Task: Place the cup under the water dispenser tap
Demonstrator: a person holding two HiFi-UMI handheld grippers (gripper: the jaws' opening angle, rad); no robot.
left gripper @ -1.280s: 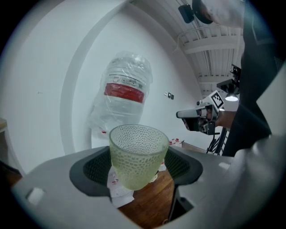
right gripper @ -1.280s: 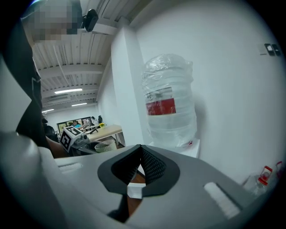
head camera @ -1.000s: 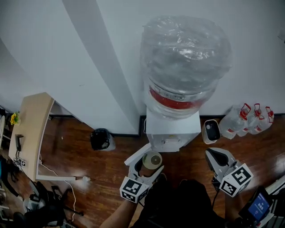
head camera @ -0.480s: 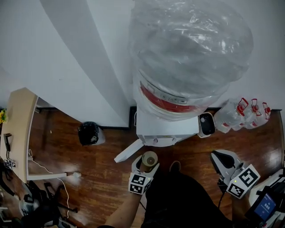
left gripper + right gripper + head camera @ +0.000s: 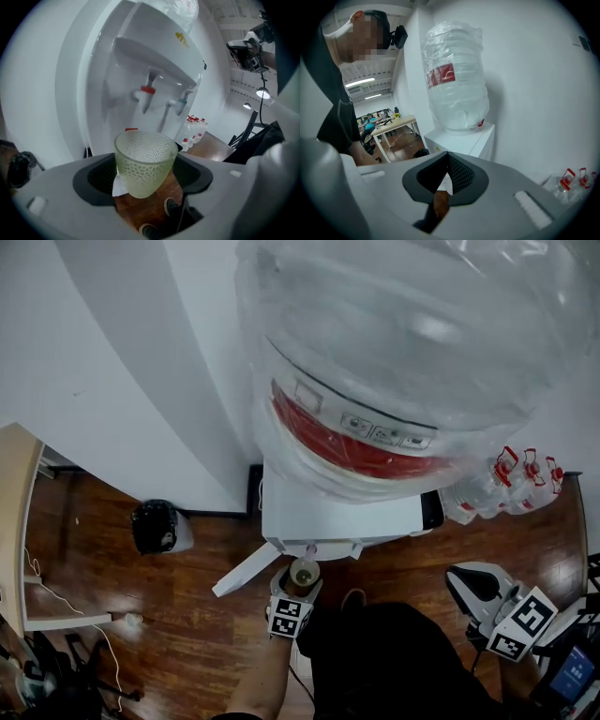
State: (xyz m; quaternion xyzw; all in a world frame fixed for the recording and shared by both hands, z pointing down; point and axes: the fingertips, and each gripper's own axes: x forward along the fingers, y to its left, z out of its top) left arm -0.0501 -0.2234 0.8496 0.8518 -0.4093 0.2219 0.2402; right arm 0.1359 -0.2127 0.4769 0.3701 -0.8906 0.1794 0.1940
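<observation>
A pale green dimpled cup (image 5: 144, 164) stands upright between the jaws of my left gripper (image 5: 146, 176), which is shut on it. It hangs in front of and below the dispenser's red tap (image 5: 146, 95) and blue tap (image 5: 182, 101), touching neither. In the head view, the cup (image 5: 303, 574) and left gripper (image 5: 300, 583) sit at the front edge of the white water dispenser (image 5: 337, 517), under the big clear bottle (image 5: 422, 352). My right gripper (image 5: 472, 583) is off to the right, shut with nothing in it (image 5: 448, 160).
On the wood floor are a black bin (image 5: 155, 526) at left, a white plank (image 5: 246, 570) leaning out from the dispenser, and several small water jugs (image 5: 511, 484) at right. A wooden table (image 5: 11, 512) lies far left. A blue-screened device (image 5: 570, 673) sits at bottom right.
The left gripper has sunk with the cup and moved in toward the dispenser's front. The right gripper dropped a little. The head has come closer, so the bottle fills more of the view.
</observation>
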